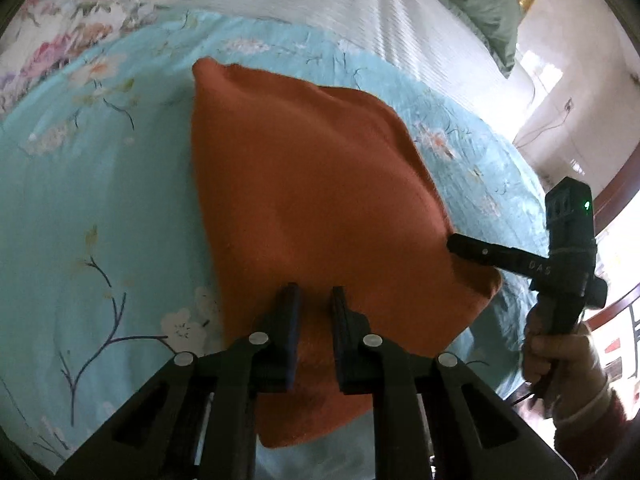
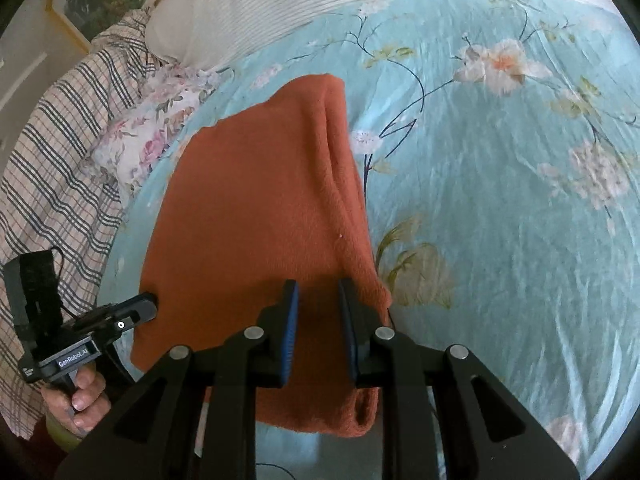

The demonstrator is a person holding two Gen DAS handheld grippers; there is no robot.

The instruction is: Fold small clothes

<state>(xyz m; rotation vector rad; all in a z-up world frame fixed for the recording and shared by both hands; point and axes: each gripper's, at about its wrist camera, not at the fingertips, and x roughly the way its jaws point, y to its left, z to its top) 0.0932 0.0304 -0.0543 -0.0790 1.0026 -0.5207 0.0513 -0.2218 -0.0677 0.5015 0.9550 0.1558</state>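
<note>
The cloth (image 1: pixel 312 200) lies on the bed (image 1: pixel 100 200), long axis running away from me, near edge under both claws — my left claw (image 1: pixel 314 300) and right claw (image 2: pixel 318 296) each clamp that edge. It looks rust-orange, fuzzy, already doubled, one side rolled.
</note>
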